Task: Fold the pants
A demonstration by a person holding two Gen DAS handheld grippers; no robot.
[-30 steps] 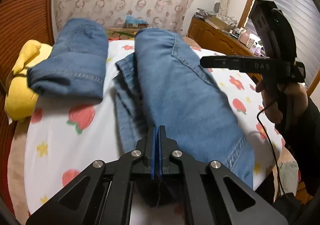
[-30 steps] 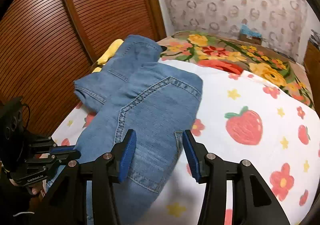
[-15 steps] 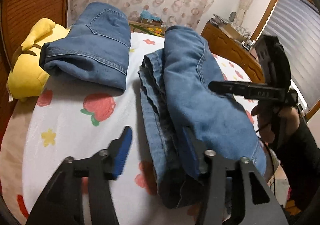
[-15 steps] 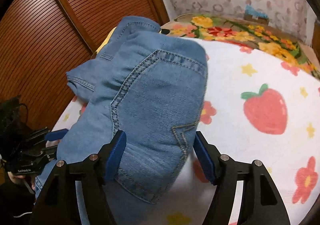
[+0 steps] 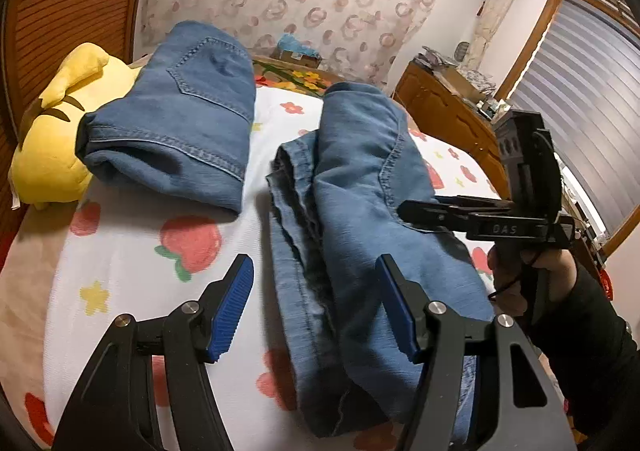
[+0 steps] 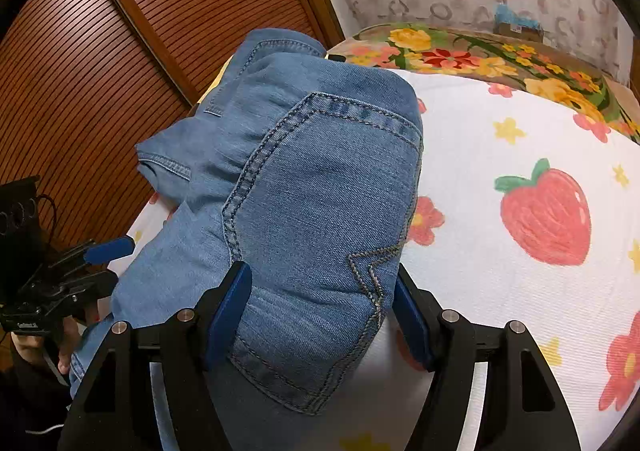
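A folded pair of blue jeans (image 5: pixel 360 211) lies lengthwise on the strawberry-print sheet (image 5: pixel 120 271). My left gripper (image 5: pixel 314 267) hovers over its near end; the jaws are opening, the denim lies below and between them, and the pads (image 5: pixel 232 307) do not press on it. My right gripper (image 6: pixel 322 275) is open and straddles the back-pocket end of the jeans (image 6: pixel 320 191), with a sliver of sheet showing by its right pad. A hand holds the right gripper (image 5: pixel 404 209) low over the jeans' right side.
A second folded pair of jeans (image 5: pixel 180 123) rests against a yellow plush toy (image 5: pixel 52 155) at the back left. A floral blanket (image 6: pixel 460 55) covers the far end of the bed. A slatted wooden door (image 6: pixel 100 71) stands on one side, a wooden dresser (image 5: pixel 440 107) on the other.
My left jaws went from shut to wide apart and the view rolled slightly. My right gripper widened and came down over the pocket end of the jeans.
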